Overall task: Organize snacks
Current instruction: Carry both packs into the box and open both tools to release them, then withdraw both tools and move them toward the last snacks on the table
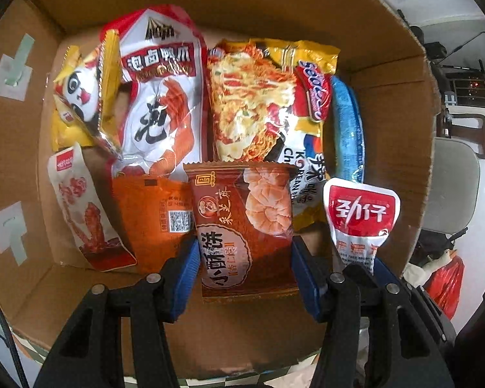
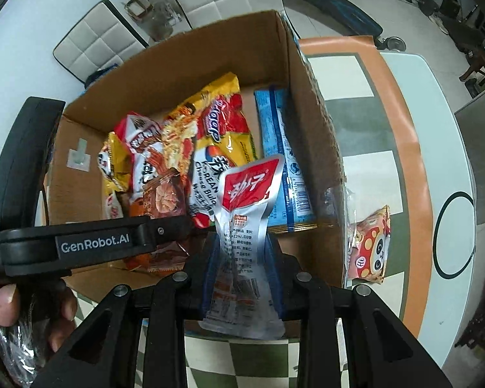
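Both views look down into an open cardboard box (image 1: 210,0) holding several snack packets. My left gripper (image 1: 245,258) is shut on a brown packet (image 1: 242,223) with a picture of twisted pastry, held low over the box's near side. My right gripper (image 2: 242,258) is shut on a silver pouch with a red label (image 2: 242,213), held upright just right of the brown packet. The same pouch (image 1: 362,213) shows in the left wrist view. The left gripper's body (image 2: 93,242) crosses the right wrist view, a hand (image 2: 3,304) on its handle.
In the box lie a white-red packet (image 1: 165,97), a yellow noodle pack (image 1: 258,97), a blue pack (image 1: 347,129) along the right wall, a yellow panda bag (image 1: 77,97) and an orange packet (image 1: 152,213). A red panda bag (image 2: 371,245) lies outside on the checked table (image 2: 365,174).
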Demonstrator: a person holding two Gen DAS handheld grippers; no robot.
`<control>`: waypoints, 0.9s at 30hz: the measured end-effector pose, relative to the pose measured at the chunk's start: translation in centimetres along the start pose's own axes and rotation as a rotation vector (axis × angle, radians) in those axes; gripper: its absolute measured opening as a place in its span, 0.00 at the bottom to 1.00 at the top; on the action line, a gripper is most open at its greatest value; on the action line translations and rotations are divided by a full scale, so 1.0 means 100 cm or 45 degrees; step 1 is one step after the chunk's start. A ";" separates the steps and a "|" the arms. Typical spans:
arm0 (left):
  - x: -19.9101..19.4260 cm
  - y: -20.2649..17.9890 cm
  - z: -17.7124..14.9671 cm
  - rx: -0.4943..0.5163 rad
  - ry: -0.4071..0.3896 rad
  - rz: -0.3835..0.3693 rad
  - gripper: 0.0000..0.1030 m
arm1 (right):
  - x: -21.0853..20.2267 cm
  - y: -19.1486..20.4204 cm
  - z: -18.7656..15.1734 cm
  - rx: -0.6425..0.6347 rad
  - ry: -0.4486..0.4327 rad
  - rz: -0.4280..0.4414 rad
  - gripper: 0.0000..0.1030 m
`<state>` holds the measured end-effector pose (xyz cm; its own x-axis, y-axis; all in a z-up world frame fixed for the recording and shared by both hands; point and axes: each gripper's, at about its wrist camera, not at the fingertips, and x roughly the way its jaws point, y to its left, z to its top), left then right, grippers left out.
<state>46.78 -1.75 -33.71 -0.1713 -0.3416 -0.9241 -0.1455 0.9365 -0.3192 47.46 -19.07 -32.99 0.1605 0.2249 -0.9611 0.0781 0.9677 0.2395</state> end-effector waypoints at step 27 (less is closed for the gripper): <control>-0.083 -0.014 -0.046 0.175 -0.317 0.240 0.95 | -0.036 0.008 -0.014 -0.033 0.012 -0.069 0.94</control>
<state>43.93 -0.61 -24.67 0.0627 -0.1477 -0.9870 0.0015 0.9890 -0.1479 45.56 -18.96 -29.54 0.1478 0.1727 -0.9738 0.0612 0.9812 0.1833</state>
